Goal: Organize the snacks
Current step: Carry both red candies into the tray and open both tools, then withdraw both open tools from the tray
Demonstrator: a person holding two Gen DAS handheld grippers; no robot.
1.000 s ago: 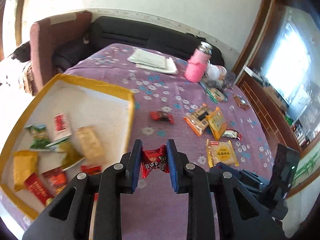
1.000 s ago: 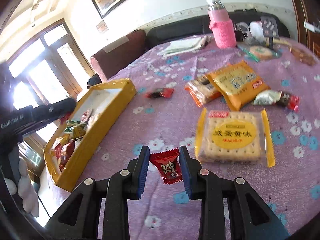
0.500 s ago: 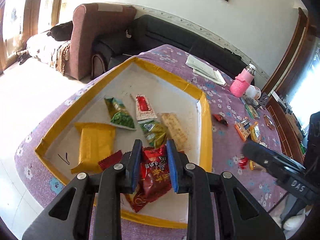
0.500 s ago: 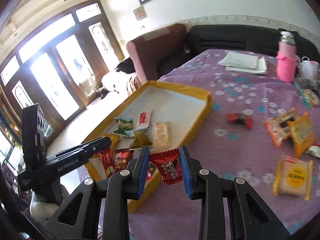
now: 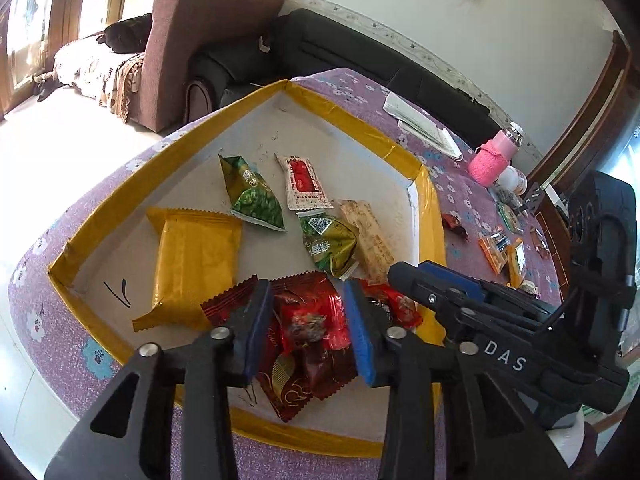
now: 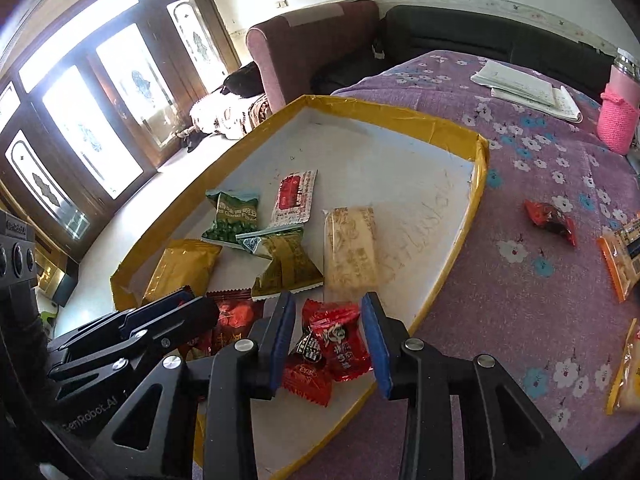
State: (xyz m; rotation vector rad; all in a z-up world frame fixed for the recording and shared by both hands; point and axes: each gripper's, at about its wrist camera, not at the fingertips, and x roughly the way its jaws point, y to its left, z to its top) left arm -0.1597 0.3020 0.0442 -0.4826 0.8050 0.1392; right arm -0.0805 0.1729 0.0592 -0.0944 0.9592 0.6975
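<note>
Both claws have swung in from the purple flowered counter [image 6: 520, 300] and now sit over the shallow yellow-taped cardboard tray [image 5: 360, 128] — and both have just been opening. Left claw [image 5: 306, 320]: its blue pads stand apart, the red crinkled snack packet [image 5: 316, 320] lies loose between them on the heap of red wrappers at the tray's near edge, gripped by neither pad. Right claw [image 6: 328, 338]: same story, pads clear of the small red candy packet [image 6: 340, 344], which rests on another red wrapper just inside the tray's near wall.

Inside the tray, on its white floor: a plain yellow foil pack [image 5: 196, 256], a green pea-snack bag [image 5: 252, 196], a red-and-white sachet [image 5: 302, 180], an olive-green pouch [image 5: 330, 244] and a pale beige wafer bar [image 5: 368, 236], the last three overlapping at their ends.

Red wrappers under the claws overlap so much that counting them is a gamble, and the claw bodies cover the tray's near corner. In the left view the right claw's black body cuts across the tray's right rim.

Far half of the tray floor lies bare. Out on the counter, a lone red candy [image 6: 550, 218] lies well apart from the tray, orange packets [image 6: 620, 256] are cut off at the frame edge, and a pink-sleeved bottle [image 6: 618, 120] stands near folded papers [image 6: 528, 88].
</note>
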